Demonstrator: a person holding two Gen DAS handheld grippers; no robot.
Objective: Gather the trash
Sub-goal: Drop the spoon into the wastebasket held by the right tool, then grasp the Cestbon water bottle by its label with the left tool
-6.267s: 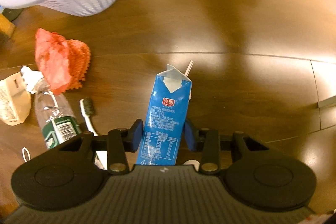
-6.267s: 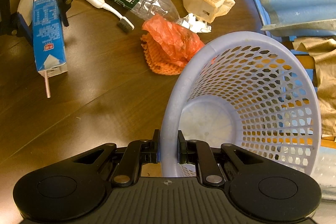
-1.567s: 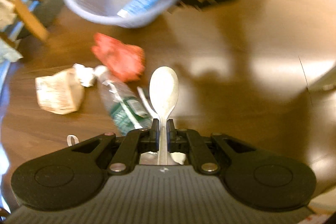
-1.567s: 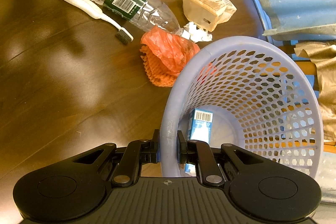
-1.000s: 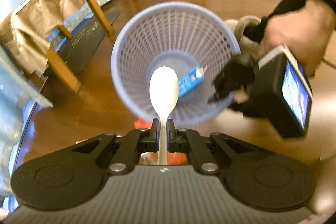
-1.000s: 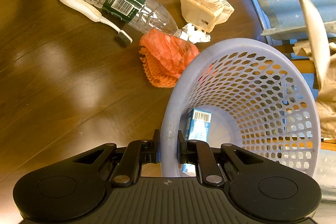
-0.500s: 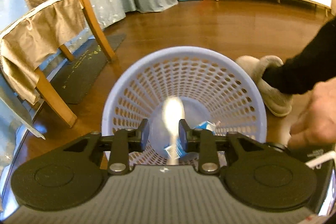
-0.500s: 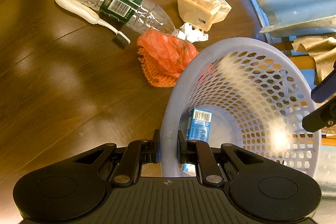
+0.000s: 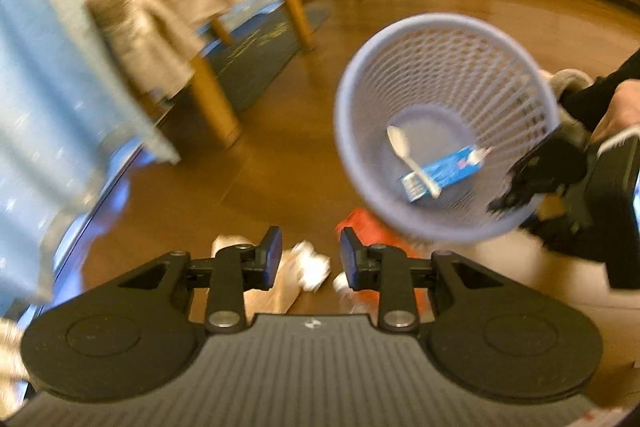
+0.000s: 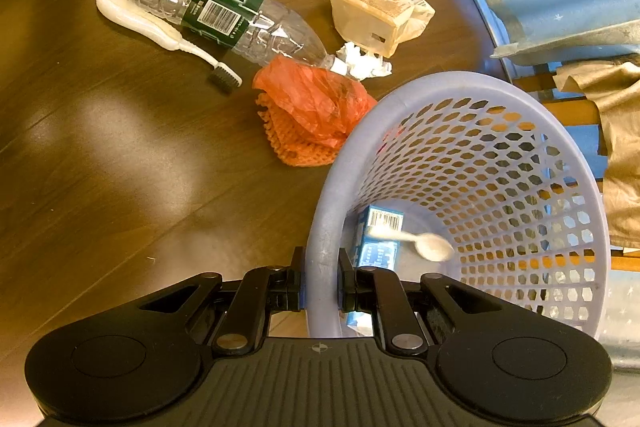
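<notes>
Two pieces are in the lavender mesh plastic basket [image 10: 472, 163]: a white plastic spoon [image 10: 416, 242] across a blue drink carton [image 10: 378, 237]. Right gripper [image 10: 321, 287] is pinched on the basket rim, tilting it. Left gripper [image 9: 308, 259] is empty, jaws partly apart after letting go, no pads touching anything. Below it lies crumpled white tissue [image 9: 310, 269], nearest pick; the clear plastic bottle [image 10: 224, 17] and white toothbrush [image 10: 160, 31] lie side by side, beyond an orange plastic bag [image 10: 316, 99].
</notes>
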